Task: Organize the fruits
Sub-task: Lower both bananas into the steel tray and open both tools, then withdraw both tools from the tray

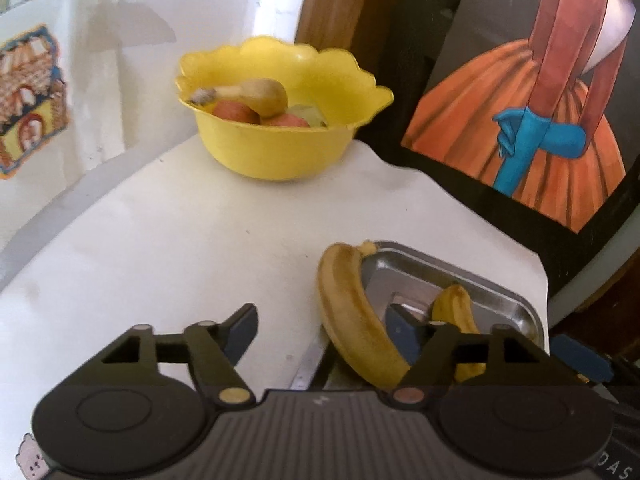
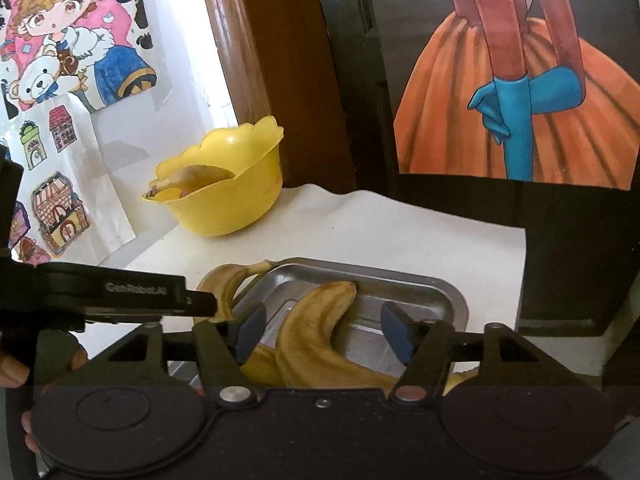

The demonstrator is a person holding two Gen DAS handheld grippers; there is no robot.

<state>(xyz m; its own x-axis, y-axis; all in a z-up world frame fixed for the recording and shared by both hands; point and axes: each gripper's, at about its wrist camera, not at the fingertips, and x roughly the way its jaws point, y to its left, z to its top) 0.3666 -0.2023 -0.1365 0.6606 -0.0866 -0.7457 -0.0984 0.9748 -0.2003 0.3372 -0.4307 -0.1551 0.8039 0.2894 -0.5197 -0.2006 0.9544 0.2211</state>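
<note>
- The left gripper (image 1: 324, 330) has its jaws spread wide and pinches nothing; a banana (image 1: 352, 320) curves up between its fingers, close against the right-hand one, though contact cannot be judged.
- That banana lies over the left rim of a metal tray (image 1: 496, 280), its stem end on the tray's far-left corner.
- The right gripper (image 2: 324, 330) is also spread; a second banana (image 2: 316, 332) lies in the tray between its pads, which stand apart from it on both sides.
- In the right wrist view the left gripper reaches in from the left beside the first banana.
- Far and to the left on the white tabletop (image 1: 180, 240) stands a yellow bowl (image 1: 276, 148) holding another banana (image 1: 256, 94) and reddish fruit (image 1: 236, 112).
- A skirt picture (image 1: 532, 128) hangs at far right.
</note>
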